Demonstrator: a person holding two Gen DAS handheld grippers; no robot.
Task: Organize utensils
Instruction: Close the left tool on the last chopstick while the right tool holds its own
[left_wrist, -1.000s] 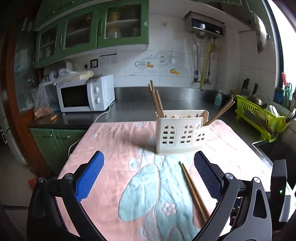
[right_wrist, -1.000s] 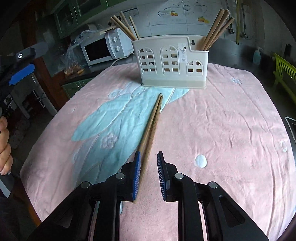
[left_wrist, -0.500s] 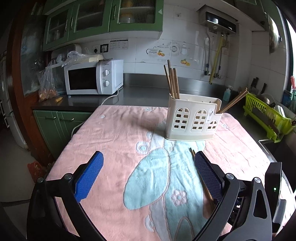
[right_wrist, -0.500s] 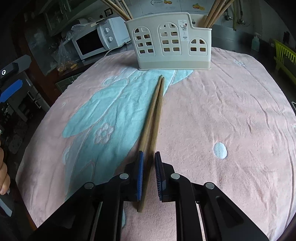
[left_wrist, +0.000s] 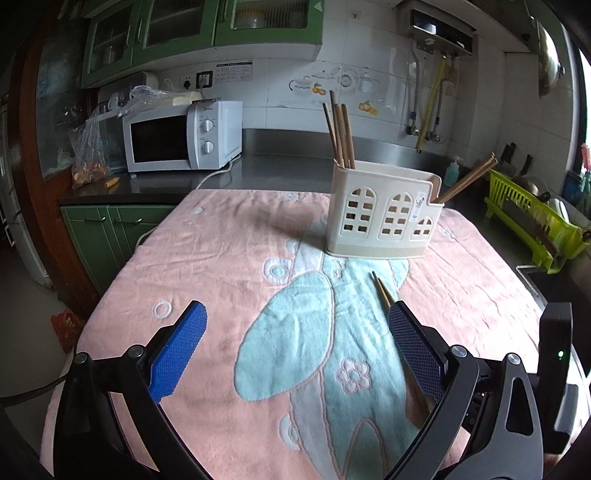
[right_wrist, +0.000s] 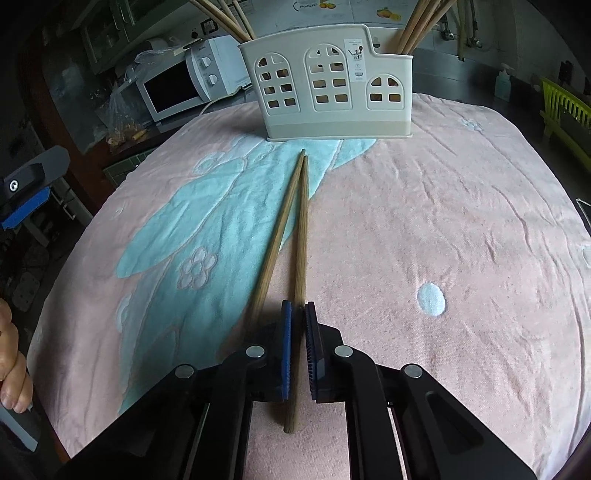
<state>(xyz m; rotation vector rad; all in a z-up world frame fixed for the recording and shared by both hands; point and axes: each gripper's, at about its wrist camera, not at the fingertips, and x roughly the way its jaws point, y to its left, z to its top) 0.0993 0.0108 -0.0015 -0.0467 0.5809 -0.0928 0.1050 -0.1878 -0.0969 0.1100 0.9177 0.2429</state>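
In the right wrist view, the right gripper (right_wrist: 299, 325), black with blue ribbed pads, sits at six o'clock with its jaws drawn nearly together around one of two long wooden chopsticks (right_wrist: 301, 236) lying on the pink towel with a pale blue flower pattern (right_wrist: 443, 221); whether the pads actually press the wood cannot be told. The second chopstick lies just to the left of the left pad, outside the jaws. Both sticks run toward twelve o'clock, their thin tips meeting just short of the cream plastic utensil holder with arched window cut-outs (right_wrist: 328, 88). A small white sticker on the holder's front carries print too small to read. More wooden chopsticks stand in its end compartments, leaning outward.

In the left wrist view, the left gripper (left_wrist: 295, 354) hovers over the towel with its blue pads wide apart and nothing between them. The chopstick tips show at one o'clock, just above the right pad. Beyond, at eleven o'clock, a white microwave oven with two dials (left_wrist: 183, 138) stands on the steel counter; its badge is illegible. At three o'clock sits a lime green dish rack (left_wrist: 532, 218).
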